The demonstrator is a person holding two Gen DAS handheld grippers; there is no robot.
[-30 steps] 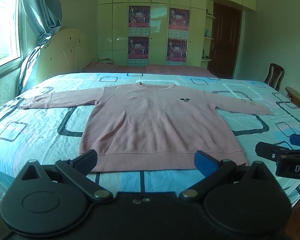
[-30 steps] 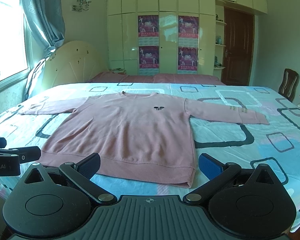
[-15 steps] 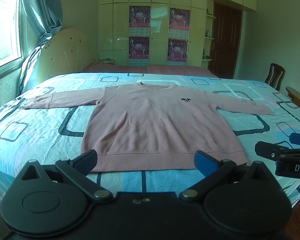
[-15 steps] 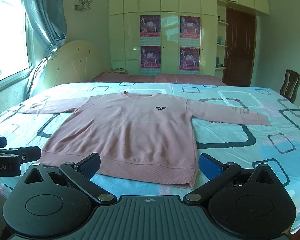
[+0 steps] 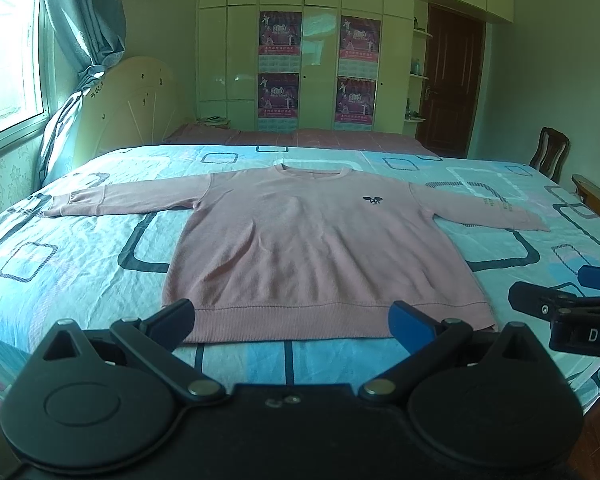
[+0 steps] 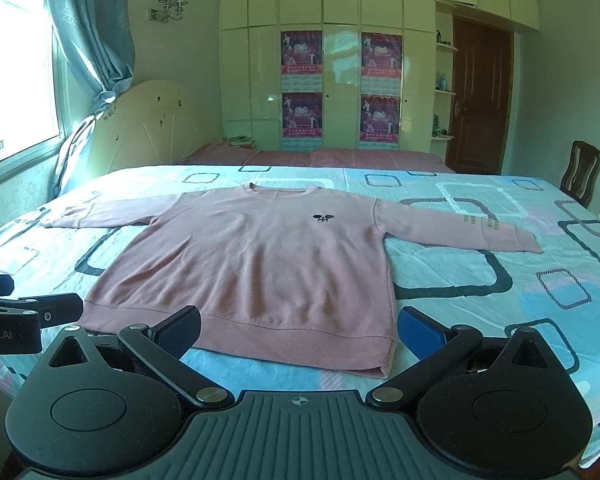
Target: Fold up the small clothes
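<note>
A pink long-sleeved sweater [image 5: 316,248] [image 6: 260,264] lies flat and face up on the bed, sleeves spread to both sides, its hem toward me. A small dark emblem [image 5: 372,200] marks its chest. My left gripper [image 5: 292,318] hovers open just short of the hem, nothing between its blue pads. My right gripper [image 6: 298,330] is open too, over the hem's right part near the bottom right corner [image 6: 384,360]. Each gripper shows at the edge of the other's view.
The bed [image 5: 80,264] carries a light blue sheet with dark rounded squares. A cream headboard [image 5: 128,104] and curtained window stand at the left. Wardrobe doors with posters [image 5: 280,64] fill the back wall. A wooden chair [image 5: 550,156] and dark door [image 5: 452,80] are on the right.
Both grippers have drifted slightly, so the sweater sits a little further right in each view. The sweater itself has not moved and both jaws stay open.
</note>
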